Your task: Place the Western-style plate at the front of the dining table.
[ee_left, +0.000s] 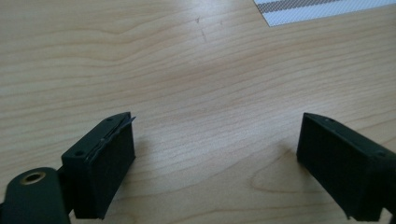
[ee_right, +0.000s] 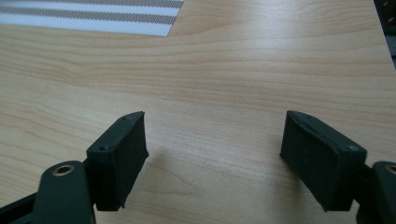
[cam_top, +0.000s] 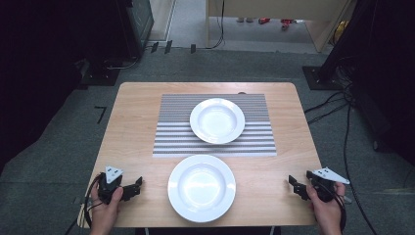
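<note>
Plates come first to the eye: two white ones with deep wells, both holding nothing. The near plate (cam_top: 201,188) sits on bare wood close to the person's edge of the table (cam_top: 132,127), about midway between the two hands. The far plate (cam_top: 217,120) rests on a grey-and-white striped placemat (cam_top: 171,132) laid across the middle of the tabletop, and the two plates are close, with a strip of mat and wood between them. The left gripper (cam_top: 136,187) lies low over the table at the near left corner, its jaws pointing toward the near plate but well short of its rim; in the left gripper view (ee_left: 215,154) the black jaws stand wide apart with only wood grain between them, and a corner of the striped mat shows at the upper right. The right gripper (cam_top: 293,185) sits at the near right corner, likewise aimed inward at the near plate with bare wood between; in the right gripper view (ee_right: 212,154) its jaws are spread wide over the wood, gripping nothing, with the mat's corner at the upper left. Nothing lies between either gripper and the near plate. Around the table the floor is grey carpet (cam_top: 58,161), cables (cam_top: 342,127) trail along the right side, dark equipment stands (cam_top: 132,24) rise at the far left, and a light wooden piece of furniture (cam_top: 274,14) stands beyond the far edge.
</note>
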A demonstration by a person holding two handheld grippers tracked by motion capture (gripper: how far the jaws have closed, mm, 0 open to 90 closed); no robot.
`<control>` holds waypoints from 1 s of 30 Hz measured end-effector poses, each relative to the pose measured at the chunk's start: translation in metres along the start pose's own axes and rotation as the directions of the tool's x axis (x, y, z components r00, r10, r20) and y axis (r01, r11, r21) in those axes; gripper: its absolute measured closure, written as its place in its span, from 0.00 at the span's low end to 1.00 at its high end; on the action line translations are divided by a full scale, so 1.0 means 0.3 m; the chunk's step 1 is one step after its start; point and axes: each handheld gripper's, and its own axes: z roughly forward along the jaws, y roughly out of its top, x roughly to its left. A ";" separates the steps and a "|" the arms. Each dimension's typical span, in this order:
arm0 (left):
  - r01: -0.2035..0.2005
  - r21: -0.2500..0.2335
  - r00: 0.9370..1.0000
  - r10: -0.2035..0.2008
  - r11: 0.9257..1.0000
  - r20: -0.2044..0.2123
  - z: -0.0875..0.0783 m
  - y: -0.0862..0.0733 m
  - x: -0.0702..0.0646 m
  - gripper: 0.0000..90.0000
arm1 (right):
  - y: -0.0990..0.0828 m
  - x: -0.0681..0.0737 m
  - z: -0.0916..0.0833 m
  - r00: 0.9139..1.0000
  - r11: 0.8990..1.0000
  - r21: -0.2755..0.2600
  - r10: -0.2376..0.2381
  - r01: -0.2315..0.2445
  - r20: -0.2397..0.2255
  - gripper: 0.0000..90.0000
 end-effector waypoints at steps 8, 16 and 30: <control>0.000 0.002 1.000 0.000 1.000 0.005 0.001 0.001 0.002 0.12 | 0.000 0.032 0.011 0.995 0.996 0.032 -0.082 0.081 0.050 0.21; -0.005 0.004 1.000 0.005 1.000 0.009 0.002 0.002 0.004 0.12 | 0.001 0.032 0.014 0.995 0.996 0.040 -0.086 0.084 0.049 0.16; 0.013 0.005 1.000 -0.013 1.000 -0.008 0.014 0.012 -0.007 0.11 | 0.001 0.032 0.015 0.995 0.996 0.042 -0.084 0.082 0.050 0.15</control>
